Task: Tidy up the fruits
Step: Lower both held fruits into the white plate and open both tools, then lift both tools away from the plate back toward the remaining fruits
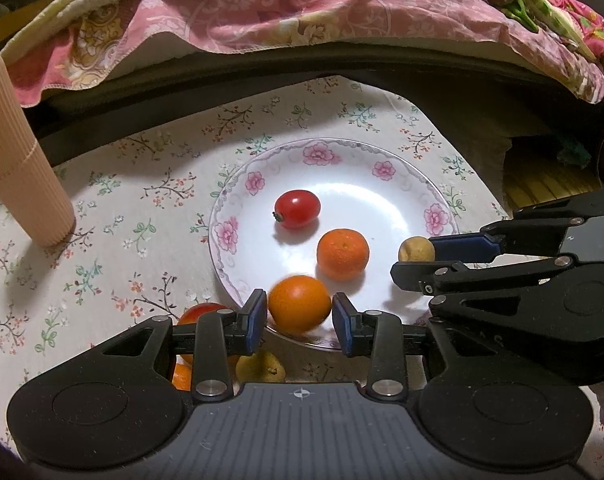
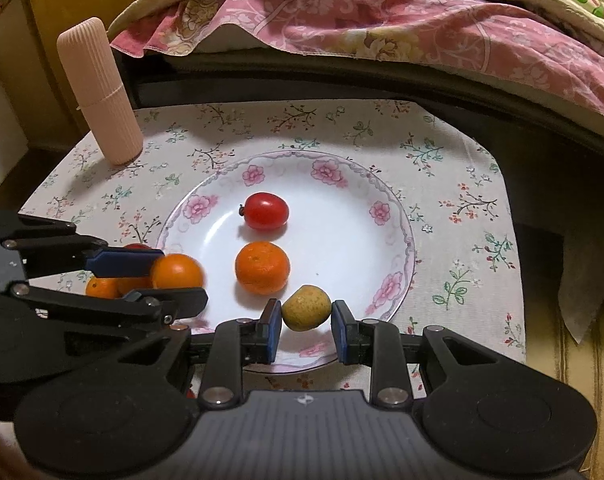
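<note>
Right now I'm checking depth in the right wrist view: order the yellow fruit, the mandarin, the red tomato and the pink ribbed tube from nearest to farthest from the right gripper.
1. Yellow fruit, between the right gripper fingers.
2. Mandarin, ahead-left on the plate.
3. Red tomato, beyond it.
4. Pink ribbed tube, far left on the cloth.

- This is a home, most likely a bedroom or living room, and nothing in it looks like a lab or workshop.
- A pink floral quilt with a yellow-green patterned edge [image 2: 402, 24] lies rumpled along the far side and hangs over a dark curved frame [image 2: 342, 84].
- The bench wears a cream tablecloth printed with small flower sprigs [image 2: 462, 216], the household kind.
- A white china plate with pink roses around its rim [image 2: 398, 216] rests on the cloth.
- A ribbed, pale pink plastic cylinder [image 2: 102, 92] stands upright near the cloth's far left corner.
- Yellow wooden furniture [image 2: 62, 8] fills the far left corner behind it.
- The light is warm and dim.
</note>
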Motion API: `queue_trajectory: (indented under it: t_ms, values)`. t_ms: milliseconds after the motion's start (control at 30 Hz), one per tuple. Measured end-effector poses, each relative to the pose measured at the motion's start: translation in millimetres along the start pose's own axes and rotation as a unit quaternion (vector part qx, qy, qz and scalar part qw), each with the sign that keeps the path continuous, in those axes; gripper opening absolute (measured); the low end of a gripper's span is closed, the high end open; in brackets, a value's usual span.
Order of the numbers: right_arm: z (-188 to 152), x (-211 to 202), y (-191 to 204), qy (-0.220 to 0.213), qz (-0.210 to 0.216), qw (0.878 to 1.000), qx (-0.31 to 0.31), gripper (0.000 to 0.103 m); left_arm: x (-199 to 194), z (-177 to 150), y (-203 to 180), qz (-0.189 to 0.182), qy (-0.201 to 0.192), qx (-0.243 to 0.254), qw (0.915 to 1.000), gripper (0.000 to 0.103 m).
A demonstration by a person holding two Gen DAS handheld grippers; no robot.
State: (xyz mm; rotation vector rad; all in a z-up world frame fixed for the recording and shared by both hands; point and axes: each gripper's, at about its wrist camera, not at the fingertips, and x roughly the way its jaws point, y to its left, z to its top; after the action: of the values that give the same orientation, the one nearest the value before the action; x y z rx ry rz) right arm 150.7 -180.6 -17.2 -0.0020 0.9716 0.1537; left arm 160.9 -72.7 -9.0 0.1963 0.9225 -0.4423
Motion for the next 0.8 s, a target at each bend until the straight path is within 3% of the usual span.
queue_trajectory:
  t_ms: [800]
  values:
    - [-1.1,-9.2,-5.7,-0.012,0.001,1.000,0.009,0.032,-6.0,0.0,-0.7,-0.002,-0.002,0.002,1.0000,0.059]
